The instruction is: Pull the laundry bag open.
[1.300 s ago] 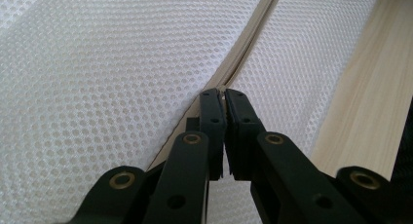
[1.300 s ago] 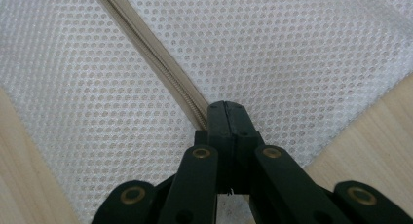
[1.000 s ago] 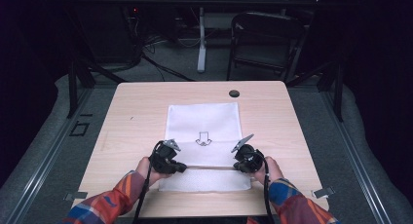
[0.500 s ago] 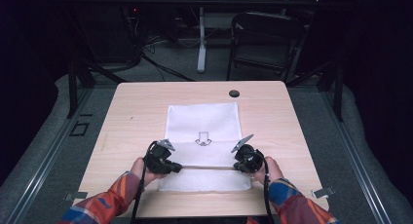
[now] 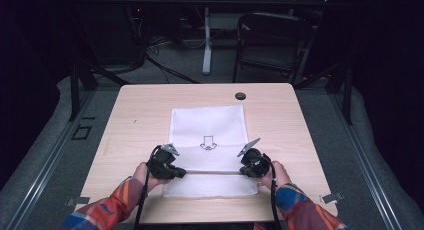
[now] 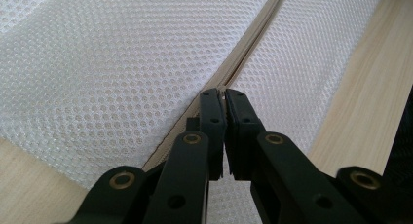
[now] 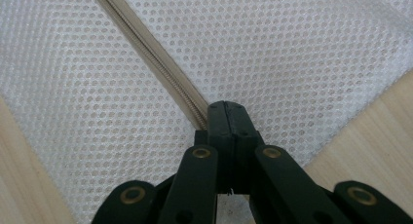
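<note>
White mesh bag (image 5: 208, 125) lies lengthwise away from the person, both hand-held grippers (image 5: 165, 165) (image 5: 253, 165) pinched on its crosswise zipper (image 7: 160, 70).

Plaid orange-blue sleeves (image 5: 112, 207), black left hand-held gripper (image 5: 176, 171), right hand-held gripper (image 5: 246, 169), brass rivets, trailing cables

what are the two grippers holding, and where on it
Both pinch the white mesh bag at its zipper: left gripper near one end, right gripper near the other.

Chair (image 5: 272, 40) half lost in dark beyond the desk (image 5: 140, 115), sleeves (image 5: 107, 212) cut by bottom edge, small arrow print (image 5: 208, 142) unclear
</note>
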Tool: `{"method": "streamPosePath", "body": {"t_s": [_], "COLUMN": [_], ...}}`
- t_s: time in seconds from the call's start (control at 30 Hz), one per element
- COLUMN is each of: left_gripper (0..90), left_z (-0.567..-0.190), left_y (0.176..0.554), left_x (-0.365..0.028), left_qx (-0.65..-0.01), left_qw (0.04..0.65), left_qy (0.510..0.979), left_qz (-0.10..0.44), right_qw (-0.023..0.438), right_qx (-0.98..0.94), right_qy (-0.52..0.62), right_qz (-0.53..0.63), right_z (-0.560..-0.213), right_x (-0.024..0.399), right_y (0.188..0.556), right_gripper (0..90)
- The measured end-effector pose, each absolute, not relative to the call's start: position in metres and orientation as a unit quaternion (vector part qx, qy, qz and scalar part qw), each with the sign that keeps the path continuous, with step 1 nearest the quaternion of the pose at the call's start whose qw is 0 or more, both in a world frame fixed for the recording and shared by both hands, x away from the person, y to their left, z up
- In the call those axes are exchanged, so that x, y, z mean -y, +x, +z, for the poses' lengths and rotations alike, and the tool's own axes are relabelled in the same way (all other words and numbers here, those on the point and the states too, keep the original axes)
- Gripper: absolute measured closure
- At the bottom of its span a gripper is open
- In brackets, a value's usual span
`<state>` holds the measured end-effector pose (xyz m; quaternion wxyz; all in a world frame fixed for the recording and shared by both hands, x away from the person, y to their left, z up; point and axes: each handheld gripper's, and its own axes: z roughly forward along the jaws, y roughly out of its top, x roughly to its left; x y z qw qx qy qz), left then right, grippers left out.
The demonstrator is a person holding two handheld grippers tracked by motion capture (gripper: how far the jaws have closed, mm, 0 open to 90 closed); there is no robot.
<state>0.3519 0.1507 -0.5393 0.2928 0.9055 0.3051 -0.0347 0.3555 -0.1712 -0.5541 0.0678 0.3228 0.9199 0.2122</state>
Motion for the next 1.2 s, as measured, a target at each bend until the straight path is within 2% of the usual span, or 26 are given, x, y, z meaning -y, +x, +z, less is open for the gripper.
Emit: {"method": "streamPosePath", "body": {"t_s": [0.43, 1.2], "left_gripper": [87.0, 87.0], "left_z": [-0.541, -0.539], "left_y": [0.352, 0.354], "left_x": [-0.151, -0.175], "left_qx": [-0.309, -0.341], "left_qw": [0.284, 0.289], "left_qy": [0.907, 0.894], "left_qz": [-0.028, -0.030], "right_qw": [0.068, 0.070], "right_qx": [-0.919, -0.920], "right_qy": [0.324, 0.325], "right_qz": [0.212, 0.209], "right_z": [-0.554, -0.554], "right_x": [0.171, 0.171], "right_y": [0.355, 0.355], "right_gripper": [90.0, 90.0]}}
